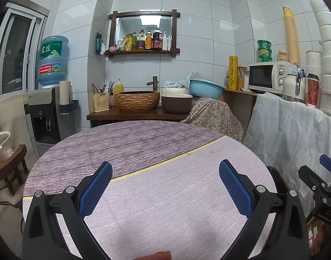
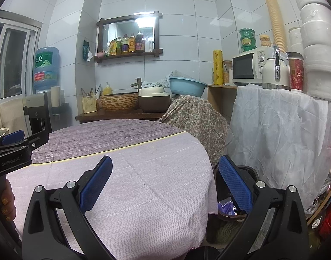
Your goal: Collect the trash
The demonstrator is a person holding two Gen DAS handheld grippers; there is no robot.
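My left gripper (image 1: pixel 165 164) is open and holds nothing, low over the round table (image 1: pixel 130 143) with its lilac and purple cloth. My right gripper (image 2: pixel 166 159) is also open and empty, above the table's right edge (image 2: pixel 208 173). Below that edge stands a dark trash bin (image 2: pixel 248 170), with a purple wrapper (image 2: pixel 227 208) lying inside. The bin's rim (image 1: pixel 276 178) shows in the left wrist view too, beside the right gripper (image 1: pixel 317 169). The left gripper (image 2: pixel 28 138) appears at the left of the right wrist view. I see no loose trash on the cloth beyond a tiny speck (image 2: pixel 152 147).
Behind the table is a wooden counter with a woven basin (image 1: pixel 137 100), a brown pot (image 1: pixel 176 103) and a blue bowl (image 1: pixel 205 87). A water dispenser (image 1: pixel 49 110) stands left. On the right are a white-draped shelf (image 1: pixel 291 127) with a microwave (image 1: pixel 269 77), and a small stool (image 1: pixel 9 169).
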